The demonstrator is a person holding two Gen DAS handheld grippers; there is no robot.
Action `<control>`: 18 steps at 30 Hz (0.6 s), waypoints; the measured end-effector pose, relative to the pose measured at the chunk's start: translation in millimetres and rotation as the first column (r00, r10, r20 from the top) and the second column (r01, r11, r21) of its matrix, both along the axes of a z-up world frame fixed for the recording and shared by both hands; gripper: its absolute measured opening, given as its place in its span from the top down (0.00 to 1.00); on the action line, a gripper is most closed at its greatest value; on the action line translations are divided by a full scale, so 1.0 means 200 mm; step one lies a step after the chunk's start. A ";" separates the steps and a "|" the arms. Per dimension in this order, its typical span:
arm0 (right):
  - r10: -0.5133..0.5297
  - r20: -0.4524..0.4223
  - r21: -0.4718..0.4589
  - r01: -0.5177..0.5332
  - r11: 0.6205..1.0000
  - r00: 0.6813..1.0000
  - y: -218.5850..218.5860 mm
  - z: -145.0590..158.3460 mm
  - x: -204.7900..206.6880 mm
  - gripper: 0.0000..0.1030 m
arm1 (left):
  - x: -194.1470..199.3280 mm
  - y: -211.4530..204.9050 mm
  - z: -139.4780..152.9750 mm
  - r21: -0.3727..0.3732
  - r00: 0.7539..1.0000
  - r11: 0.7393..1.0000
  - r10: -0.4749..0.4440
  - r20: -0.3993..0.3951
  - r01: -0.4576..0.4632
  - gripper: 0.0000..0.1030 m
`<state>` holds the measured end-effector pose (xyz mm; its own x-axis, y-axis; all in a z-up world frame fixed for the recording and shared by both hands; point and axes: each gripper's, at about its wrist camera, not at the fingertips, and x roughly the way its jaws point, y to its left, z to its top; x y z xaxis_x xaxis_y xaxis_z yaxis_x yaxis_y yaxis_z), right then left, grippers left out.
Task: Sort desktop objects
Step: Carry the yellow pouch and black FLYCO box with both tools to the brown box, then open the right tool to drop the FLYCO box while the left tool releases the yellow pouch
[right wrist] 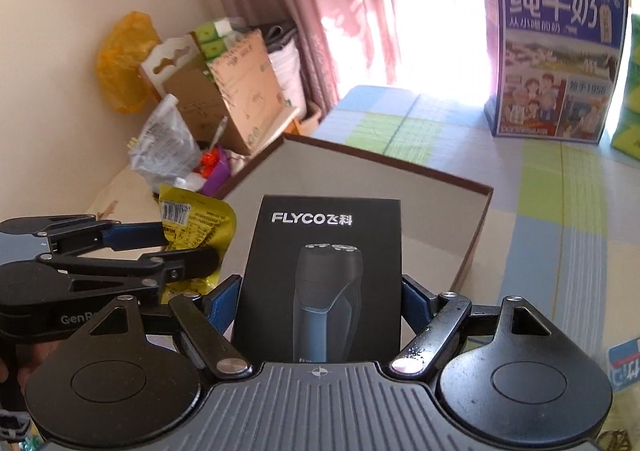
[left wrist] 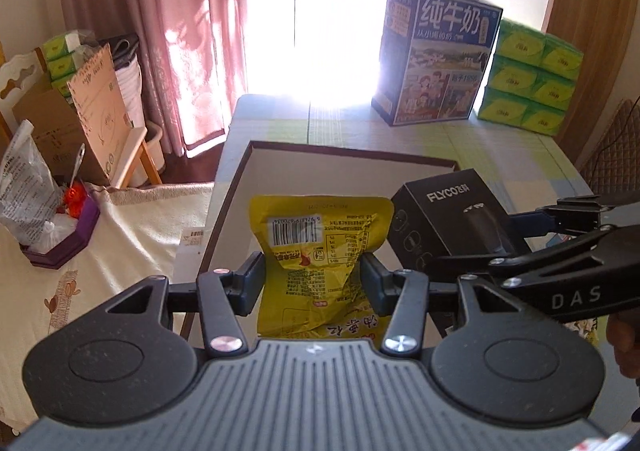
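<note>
Left wrist view hides the lower end of the yellow snack pouch behind the gripper body, and glare from the window washes out the far edge of the worktop, so I cannot read what lies there. My left gripper is clenched on the pouch, its pads pinching the pouch's waist, and the pouch hangs over the open shallow box with the brown rim. Right wrist view cuts off the bottom of the black FLYCO shaver box behind the gripper housing, and the box's back face is out of sight. My right gripper stands fairly wide and grasps that shaver box by its two sides, holding it upright over the near part of the shallow box. Both held things sit side by side, the pouch to the left of the shaver box. A blue milk carton stands at the far side of the worktop.
</note>
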<state>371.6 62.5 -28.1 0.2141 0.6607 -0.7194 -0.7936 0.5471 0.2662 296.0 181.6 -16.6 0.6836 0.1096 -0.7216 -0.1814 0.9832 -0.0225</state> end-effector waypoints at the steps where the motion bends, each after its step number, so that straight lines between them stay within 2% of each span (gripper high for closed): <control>1: -0.005 -0.004 -0.007 0.005 1.000 1.000 0.01 -0.02 0.01 0.24 | 0.02 0.01 -0.02 0.003 1.000 1.000 0.002 -0.012 -0.002 0.55; 7: -0.012 -0.002 -0.052 0.012 0.999 1.000 0.08 -0.12 0.02 0.25 | 0.07 0.09 -0.13 -0.004 0.998 1.000 -0.007 -0.066 0.007 0.55; 12: 0.011 0.047 -0.084 -0.007 0.996 0.999 0.13 -0.16 -0.01 0.25 | 0.10 0.14 -0.21 -0.018 0.994 1.000 -0.011 -0.105 0.009 0.55; 18: 0.024 0.065 -0.064 -0.020 0.998 0.998 0.15 -0.21 -0.01 0.23 | 0.11 0.19 -0.23 -0.035 0.993 0.999 -0.006 -0.118 0.001 0.55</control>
